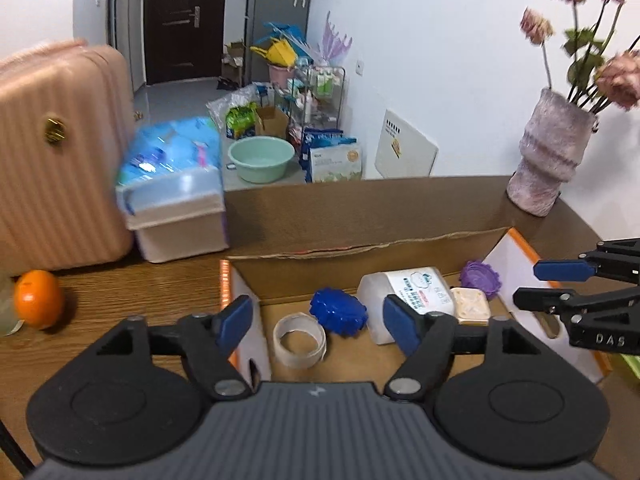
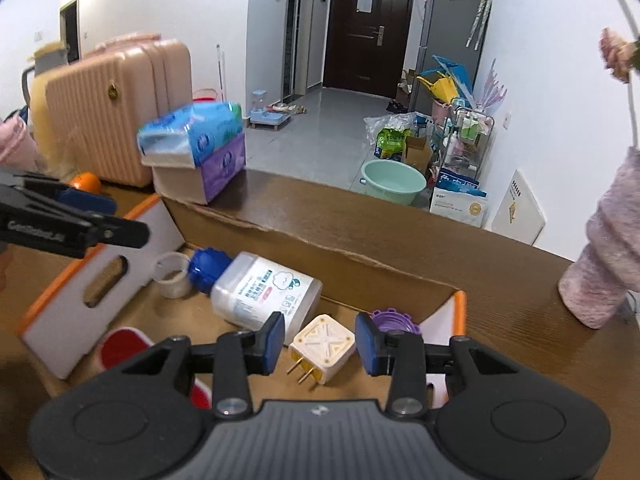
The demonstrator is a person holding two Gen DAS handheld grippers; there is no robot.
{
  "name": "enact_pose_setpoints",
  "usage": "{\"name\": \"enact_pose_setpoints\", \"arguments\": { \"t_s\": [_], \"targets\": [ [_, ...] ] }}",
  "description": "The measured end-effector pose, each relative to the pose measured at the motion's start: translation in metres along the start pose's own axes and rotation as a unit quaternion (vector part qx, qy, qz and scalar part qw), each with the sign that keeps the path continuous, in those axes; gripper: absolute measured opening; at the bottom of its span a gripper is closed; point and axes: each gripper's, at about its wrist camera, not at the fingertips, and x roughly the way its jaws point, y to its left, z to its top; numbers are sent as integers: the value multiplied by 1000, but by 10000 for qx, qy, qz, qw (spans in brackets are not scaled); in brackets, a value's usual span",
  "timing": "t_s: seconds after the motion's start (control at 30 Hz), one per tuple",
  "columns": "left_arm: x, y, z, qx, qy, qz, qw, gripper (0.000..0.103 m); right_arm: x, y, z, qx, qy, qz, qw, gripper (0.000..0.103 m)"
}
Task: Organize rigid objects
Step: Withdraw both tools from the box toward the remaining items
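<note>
A: Entry one, the cardboard box (image 1: 360,216). Where does it sit?

B: On the wooden bench (image 1: 120,292), flaps up, with white orange-edged side panels. Inside, at the left end, a roll of clear tape (image 1: 299,342) and, just beside it, a blue ridged lid (image 1: 338,312).

A: Next?

B: A white plastic jar (image 2: 266,294) on its side, blue cap toward the tape. Near its base, a cream plug adapter (image 2: 322,350) lies with its prongs pointing toward the camera. Beyond that, a purple ridged lid (image 2: 394,322) in the right corner. A red item shows partly at the near left edge in the right wrist view; what it is cannot be told.

A: The left gripper (image 1: 318,322)?

B: Above the box's left end, fingers spread wide, nothing between them; tape and blue lid lie below the gap.

A: The right gripper (image 2: 320,344)?

B: Fingers partly apart, on either side of the adapter, clear of its sides. Not gripping.

A: Outside the box?

B: An orange (image 1: 39,299) on the bench at far left, a tissue box (image 1: 176,196) behind the cardboard, a pink suitcase (image 1: 60,152), a pink vase (image 1: 548,160) with dried flowers at right.
</note>
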Motion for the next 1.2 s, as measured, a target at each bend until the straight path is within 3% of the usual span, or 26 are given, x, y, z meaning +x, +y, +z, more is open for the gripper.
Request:
{"name": "enact_pose_setpoints", "arguments": {
  "t_s": [0.1, 0.3, 0.4, 0.6, 0.7, 0.93, 1.2],
  "targets": [
    [-35, -4, -2, 20, -125, -15, 9999, 86, -31, 1, 2, 46, -74, 13, 10000, 40],
    [-98, -14, -29, 4, -304, -54, 9995, 88, -98, 12, -7, 107, -354, -39, 9993, 52],
    [-126, -19, -47, -44, -449, -79, 9990, 90, -127, 22, -21, 90, -529, -92, 9985, 69],
    [-173, -38, -88, 145, -925, -3, 9956, 96, -167, 45, -55, 70, -1036, -151, 9945, 70],
    [-191, -49, -110, 318, -1233, 88, 9918, 97, -185, 57, -73, 52, -1382, -264, 9900, 78],
    [-217, -60, -158, 203, -1654, -58, 9860, 99, -217, 89, -116, -203, -2038, -670, 9765, 86],
    [-237, -61, -218, 25, -1894, -296, 9815, 101, -232, 120, -175, -133, -2246, -658, 9721, 91]
  ]
}}
